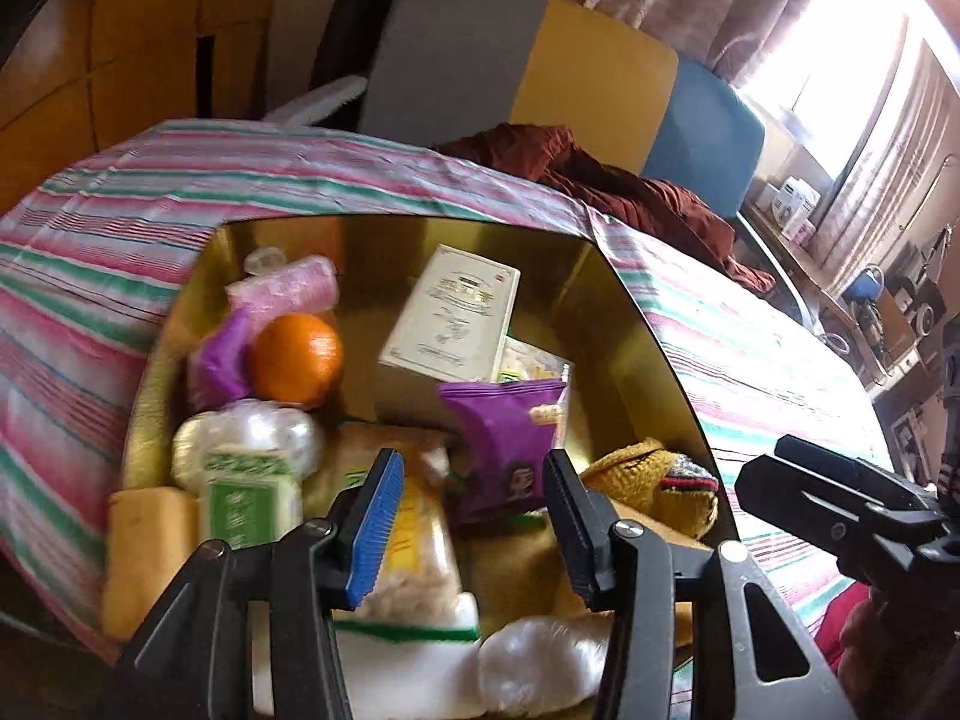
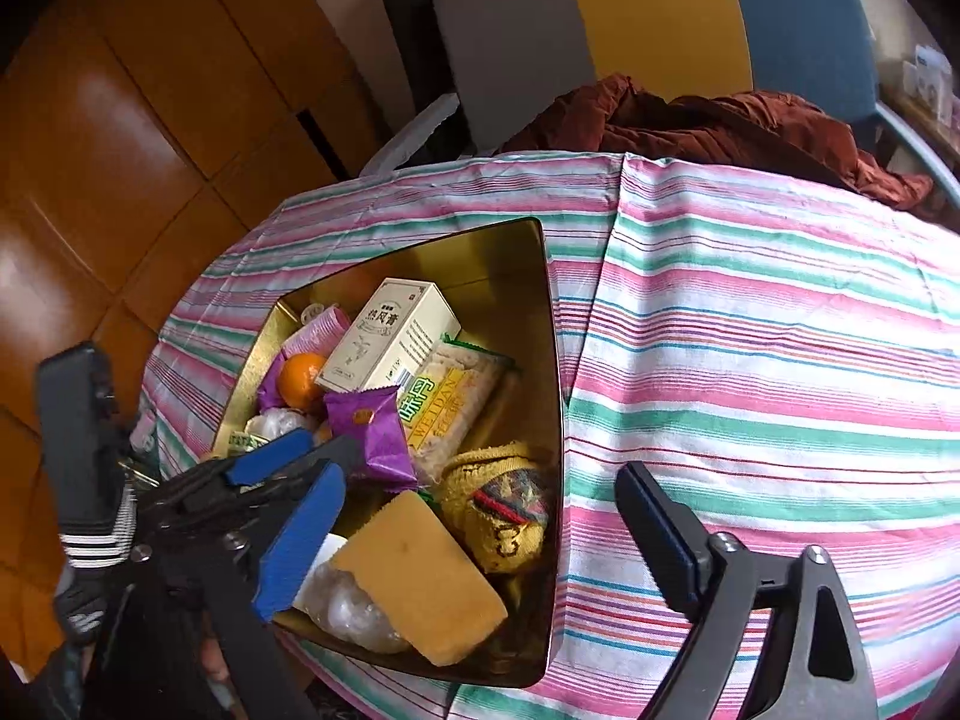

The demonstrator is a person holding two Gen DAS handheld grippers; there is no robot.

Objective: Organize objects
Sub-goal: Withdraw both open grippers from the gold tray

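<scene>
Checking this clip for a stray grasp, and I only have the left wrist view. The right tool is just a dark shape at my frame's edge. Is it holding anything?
Observer: No. In the right wrist view the right tool has its jaws wide apart and grips nothing. The yellow sponge in the gold tin shows through the gap.
Operator: And what lies behind the purple packet? My view hides most of it.
Observer: It is a green-and-yellow cracker packet lettered WEIDAN, partly under the white box.
</scene>
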